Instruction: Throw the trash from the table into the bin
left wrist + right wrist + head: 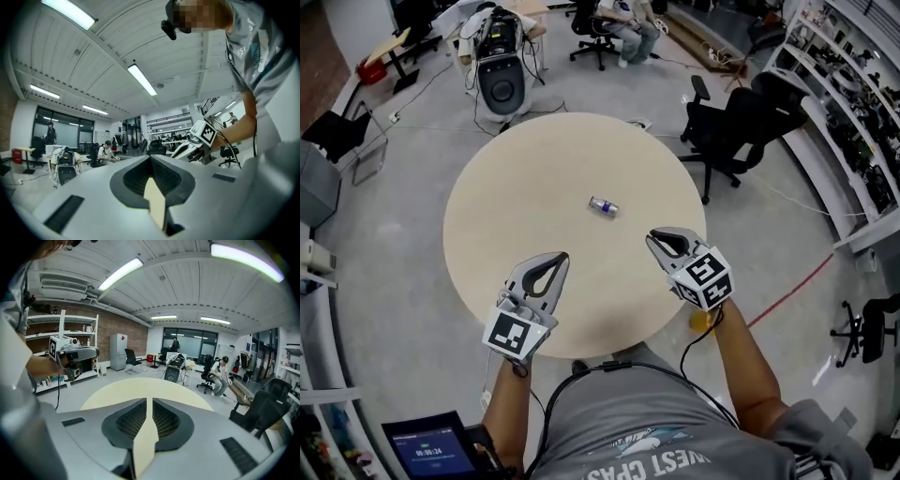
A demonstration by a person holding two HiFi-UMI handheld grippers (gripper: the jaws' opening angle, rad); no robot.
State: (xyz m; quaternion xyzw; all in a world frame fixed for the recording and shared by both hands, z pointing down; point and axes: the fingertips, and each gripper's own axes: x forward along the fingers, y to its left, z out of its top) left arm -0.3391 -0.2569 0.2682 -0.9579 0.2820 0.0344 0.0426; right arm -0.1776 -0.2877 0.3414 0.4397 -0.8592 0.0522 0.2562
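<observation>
A small crushed can (603, 206), silver with blue, lies near the middle of the round beige table (506, 206). It shows in neither gripper view. My left gripper (558, 258) is over the table's near left part, shut and holding nothing, its jaws (150, 158) meeting in a line. My right gripper (654, 239) hovers to the near right of the can, about a hand's width off, also shut and empty (149, 401). Each gripper appears in the other's view: the right gripper (197, 145) and the left gripper (70, 355). I see no bin that I can name for sure.
A black office chair (741, 127) stands at the table's far right, and a grey machine (500, 80) beyond its far edge. Shelves (848, 103) line the right wall. Something yellow (701, 320) sits on the floor under my right arm. A person (218, 373) sits further back.
</observation>
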